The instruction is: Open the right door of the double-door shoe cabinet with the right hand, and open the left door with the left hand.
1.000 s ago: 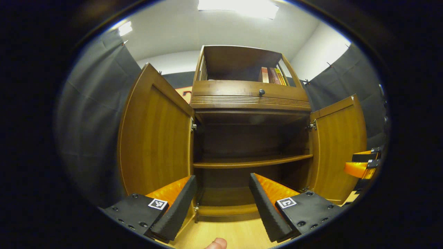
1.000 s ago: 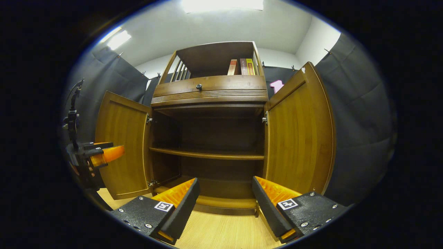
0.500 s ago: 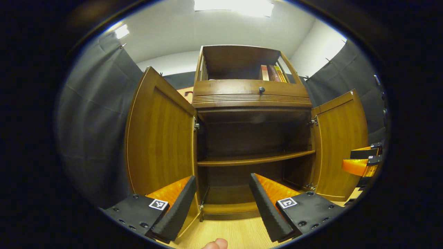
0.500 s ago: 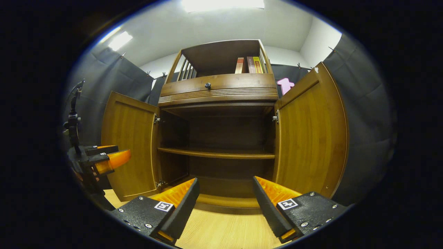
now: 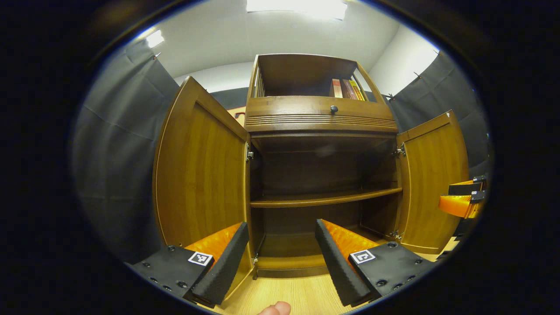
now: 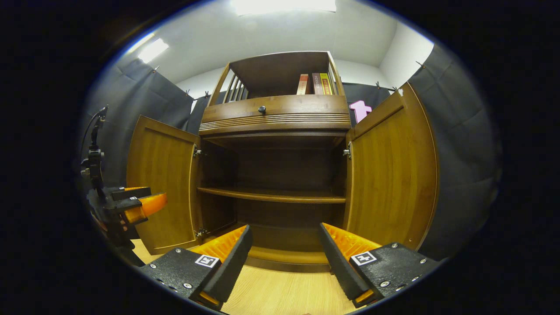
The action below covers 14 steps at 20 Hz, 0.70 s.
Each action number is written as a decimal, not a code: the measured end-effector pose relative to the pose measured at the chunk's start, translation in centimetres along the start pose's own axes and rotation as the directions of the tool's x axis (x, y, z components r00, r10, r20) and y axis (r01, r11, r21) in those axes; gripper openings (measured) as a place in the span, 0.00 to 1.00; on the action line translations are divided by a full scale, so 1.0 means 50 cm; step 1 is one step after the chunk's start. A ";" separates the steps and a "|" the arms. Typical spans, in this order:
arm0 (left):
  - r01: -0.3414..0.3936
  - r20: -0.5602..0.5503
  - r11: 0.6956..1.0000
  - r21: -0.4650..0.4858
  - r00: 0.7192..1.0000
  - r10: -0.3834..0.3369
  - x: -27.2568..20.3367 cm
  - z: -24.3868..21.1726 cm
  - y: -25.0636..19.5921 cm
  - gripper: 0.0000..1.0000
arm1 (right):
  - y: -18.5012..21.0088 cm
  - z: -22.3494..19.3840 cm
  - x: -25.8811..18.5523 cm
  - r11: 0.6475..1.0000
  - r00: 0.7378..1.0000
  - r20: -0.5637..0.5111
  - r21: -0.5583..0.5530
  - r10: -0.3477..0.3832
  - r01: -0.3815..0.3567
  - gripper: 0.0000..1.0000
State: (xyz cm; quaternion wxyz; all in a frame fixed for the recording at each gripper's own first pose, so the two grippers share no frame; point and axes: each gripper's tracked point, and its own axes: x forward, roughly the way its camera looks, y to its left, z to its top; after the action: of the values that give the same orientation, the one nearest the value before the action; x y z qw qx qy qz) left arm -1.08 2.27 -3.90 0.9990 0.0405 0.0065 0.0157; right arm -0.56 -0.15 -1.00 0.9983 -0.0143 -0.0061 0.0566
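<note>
Two doors are seen on the shoe cabinet (image 5: 321, 127), and both stand swung wide. In the left gripper view the left door (image 5: 201, 168) is at the left and the right door (image 5: 433, 183) at the right. Between them the cupboard space is laid bare, divided by one shelf (image 5: 326, 200); nothing can be made out on the shelf or on the cabinet bottom below it. Above, one drawer with a single knob (image 5: 334, 108) is shown, and over it an open top compartment in which three books (image 5: 345, 89) are stood upright at its right side.

The left gripper (image 5: 280, 256) is held low before the opening, over the wooden floor (image 5: 288, 295), its fingers spread apart with nothing between them; a fingertip (image 5: 275, 309) shows at the bottom edge. In the right gripper view the right gripper (image 6: 284, 258) is likewise held low and level before the cabinet, fingers parted and gripping nothing, with the right door (image 6: 391, 168) just beside it.
</note>
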 end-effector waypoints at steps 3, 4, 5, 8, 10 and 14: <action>0.000 0.007 1.000 -0.001 1.000 0.000 -0.002 0.004 -0.001 1.00 | -0.004 -0.004 0.004 1.000 1.000 -0.005 -0.005 0.000 0.000 0.94; -0.001 0.010 1.000 -0.004 1.000 0.001 -0.003 0.006 -0.001 1.00 | -0.006 -0.005 0.004 1.000 1.000 -0.005 -0.005 -0.002 0.002 1.00; -0.004 0.012 1.000 -0.008 1.000 0.004 -0.002 0.008 0.001 1.00 | -0.008 -0.005 0.002 1.000 1.000 -0.006 -0.004 -0.002 0.002 0.94; -0.013 0.012 1.000 -0.010 1.000 0.013 -0.003 0.011 0.005 0.99 | -0.009 -0.004 0.000 1.000 1.000 -0.006 0.002 -0.002 0.002 0.94; -0.012 0.007 1.000 -0.008 1.000 0.012 -0.005 0.009 0.005 0.99 | -0.010 -0.002 -0.002 1.000 1.000 -0.003 0.005 -0.002 0.002 0.94; -0.007 0.007 1.000 -0.008 1.000 0.007 -0.007 0.012 0.003 1.00 | -0.009 0.000 -0.006 1.000 1.000 -0.002 0.003 0.003 -0.003 0.94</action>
State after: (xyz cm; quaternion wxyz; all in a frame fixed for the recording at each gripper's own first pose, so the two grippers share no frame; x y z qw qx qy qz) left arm -1.44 2.35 -3.30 0.9991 0.0364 0.0027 0.0192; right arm -0.82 -0.61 -0.98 0.9982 -0.0127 -0.0049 0.0579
